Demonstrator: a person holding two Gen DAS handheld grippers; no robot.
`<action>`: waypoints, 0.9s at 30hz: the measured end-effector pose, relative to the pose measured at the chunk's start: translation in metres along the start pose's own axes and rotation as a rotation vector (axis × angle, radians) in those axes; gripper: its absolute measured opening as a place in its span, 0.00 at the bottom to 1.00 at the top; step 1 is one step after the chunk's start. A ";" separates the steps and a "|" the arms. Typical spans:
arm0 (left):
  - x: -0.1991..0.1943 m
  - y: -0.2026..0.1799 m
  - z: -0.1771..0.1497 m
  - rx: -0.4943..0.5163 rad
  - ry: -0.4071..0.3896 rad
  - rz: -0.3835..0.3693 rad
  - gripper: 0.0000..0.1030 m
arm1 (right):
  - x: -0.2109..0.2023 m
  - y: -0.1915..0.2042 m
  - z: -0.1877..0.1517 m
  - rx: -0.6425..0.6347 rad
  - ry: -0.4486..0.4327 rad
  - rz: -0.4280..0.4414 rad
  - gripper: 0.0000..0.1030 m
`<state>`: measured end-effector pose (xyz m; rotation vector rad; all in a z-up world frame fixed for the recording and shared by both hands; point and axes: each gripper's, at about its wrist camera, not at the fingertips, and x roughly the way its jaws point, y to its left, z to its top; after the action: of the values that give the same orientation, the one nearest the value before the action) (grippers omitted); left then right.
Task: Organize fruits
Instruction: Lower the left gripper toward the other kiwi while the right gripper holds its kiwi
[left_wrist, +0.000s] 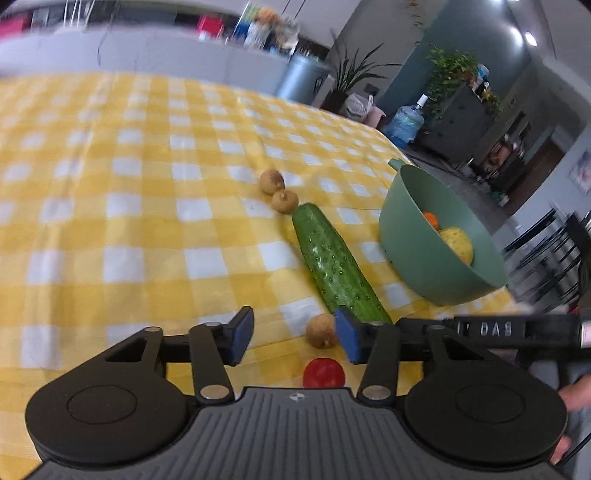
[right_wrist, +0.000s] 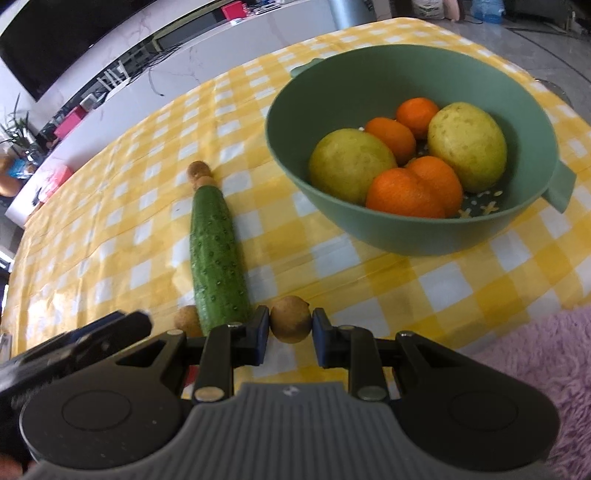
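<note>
A green bowl (right_wrist: 369, 229) on the yellow checked tablecloth (right_wrist: 110, 229) holds two yellow-green fruits (right_wrist: 349, 162) and several oranges (right_wrist: 406, 188); it also shows in the left wrist view (left_wrist: 424, 258). A cucumber (right_wrist: 218, 254) lies left of it, with two small brown fruits (right_wrist: 199, 171) at its far end. My right gripper (right_wrist: 290, 325) is shut on a small brown fruit (right_wrist: 290, 319), held above the cloth. My left gripper (left_wrist: 293, 338) is open and empty, above a brown fruit (left_wrist: 320, 331) and a red tomato (left_wrist: 324, 373) beside the cucumber (left_wrist: 338, 264).
A pink fluffy fabric (right_wrist: 535, 369) lies at the table's near right edge. Another small brown fruit (right_wrist: 187, 320) sits by the cucumber's near end. Beyond the table are a white counter (right_wrist: 184, 59), plants (left_wrist: 447, 74) and a water jug (left_wrist: 406, 123).
</note>
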<state>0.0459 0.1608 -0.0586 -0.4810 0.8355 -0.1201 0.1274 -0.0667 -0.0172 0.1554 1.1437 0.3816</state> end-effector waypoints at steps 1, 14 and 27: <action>0.004 0.005 0.001 -0.032 0.018 -0.029 0.41 | 0.001 0.001 0.000 -0.005 0.001 0.005 0.21; 0.029 0.004 0.006 0.007 0.080 -0.140 0.29 | 0.005 -0.002 0.001 0.013 0.024 0.028 0.21; 0.007 -0.016 -0.003 0.186 0.007 0.061 0.32 | 0.008 -0.005 0.002 0.026 0.035 0.029 0.21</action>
<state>0.0498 0.1431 -0.0579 -0.2802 0.8360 -0.1424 0.1335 -0.0678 -0.0247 0.1887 1.1819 0.3969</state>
